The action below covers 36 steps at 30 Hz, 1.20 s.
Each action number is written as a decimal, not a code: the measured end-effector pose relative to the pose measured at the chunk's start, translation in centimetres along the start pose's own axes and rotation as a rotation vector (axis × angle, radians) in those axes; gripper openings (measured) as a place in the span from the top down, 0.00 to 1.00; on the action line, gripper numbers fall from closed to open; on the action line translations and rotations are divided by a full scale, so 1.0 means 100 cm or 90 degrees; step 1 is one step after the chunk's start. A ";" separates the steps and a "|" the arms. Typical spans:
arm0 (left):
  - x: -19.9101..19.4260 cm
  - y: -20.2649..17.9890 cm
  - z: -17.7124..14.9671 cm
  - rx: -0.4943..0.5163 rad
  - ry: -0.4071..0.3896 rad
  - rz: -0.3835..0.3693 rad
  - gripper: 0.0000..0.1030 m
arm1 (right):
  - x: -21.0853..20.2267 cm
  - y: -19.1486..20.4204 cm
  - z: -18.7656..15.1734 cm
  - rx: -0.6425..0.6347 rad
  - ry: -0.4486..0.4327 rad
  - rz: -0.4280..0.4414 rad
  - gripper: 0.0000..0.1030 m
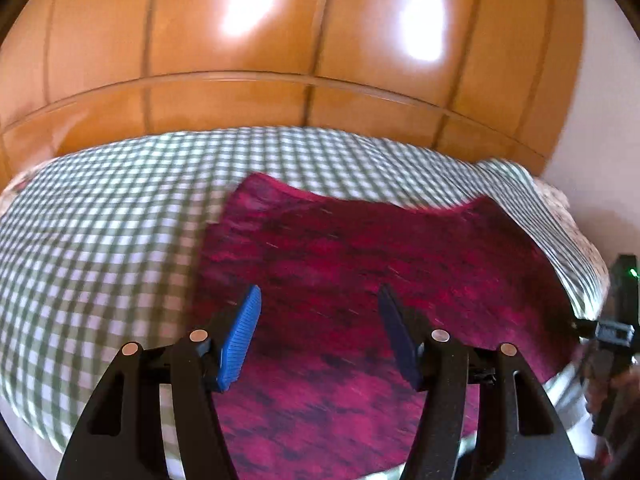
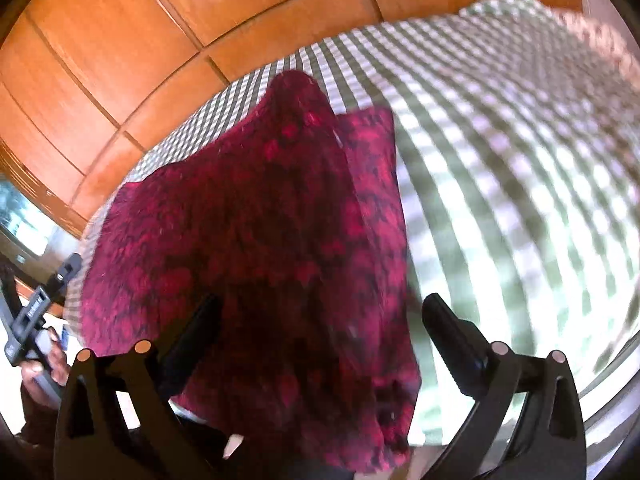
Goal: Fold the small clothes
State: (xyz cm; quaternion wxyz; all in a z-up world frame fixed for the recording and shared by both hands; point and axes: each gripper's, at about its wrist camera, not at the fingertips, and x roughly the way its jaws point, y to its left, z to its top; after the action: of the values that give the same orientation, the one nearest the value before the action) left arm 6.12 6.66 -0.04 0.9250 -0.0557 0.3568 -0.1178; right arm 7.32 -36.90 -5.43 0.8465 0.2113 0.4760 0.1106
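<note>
— Magenta knit, streaked with black: that's the small garment [image 1: 360,280], spread on the green-and-white checked bedcover [image 1: 100,240]. Why laid out like that, do you think?

— Flattened for folding, I'd judge. From the right wrist view one part of the cloth [image 2: 372,168] seems to overlap the rest, so it may be part-folded, though blur makes that uncertain.

— Where does it lie against the tongs?

— The left gripper [image 1: 320,332] hovers over its near middle, blue pads [image 1: 240,336] spread wide, nothing between them. I can't tell whether they touch the fabric.

— And the other?

— The right gripper [image 2: 320,340] is spread too, with the garment's near edge running between and below its dark fingers [image 2: 452,332]; nothing is pinched. Each tool shows at the margin of the other's view, so they flank the garment from opposite sides.

— Beyond the bed?

— Glossy orange-brown wooden panels [image 1: 280,40], a wardrobe perhaps, just behind the far edge.
</note>
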 end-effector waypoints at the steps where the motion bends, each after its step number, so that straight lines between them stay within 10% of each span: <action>1: 0.004 -0.007 -0.003 0.008 0.011 -0.006 0.42 | 0.002 -0.002 -0.003 0.011 0.008 0.017 0.02; 11: 0.033 -0.018 -0.015 0.023 0.056 0.015 0.38 | 0.009 0.007 -0.011 0.011 0.023 0.064 0.14; 15: 0.032 -0.020 -0.016 0.024 0.054 0.018 0.37 | 0.008 0.008 -0.013 0.019 0.027 0.096 0.39; 25: 0.033 -0.015 -0.018 0.009 0.052 0.006 0.37 | -0.004 0.029 -0.007 0.030 0.026 0.144 0.54; 36: 0.029 -0.009 -0.017 -0.017 0.046 -0.017 0.37 | -0.019 0.148 0.013 -0.126 0.006 0.232 0.58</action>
State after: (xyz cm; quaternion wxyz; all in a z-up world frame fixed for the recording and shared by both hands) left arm 6.94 5.03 -3.04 0.9092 -0.0684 0.3907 -0.1269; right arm 7.61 -24.88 3.47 0.8270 0.2090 0.4207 0.3090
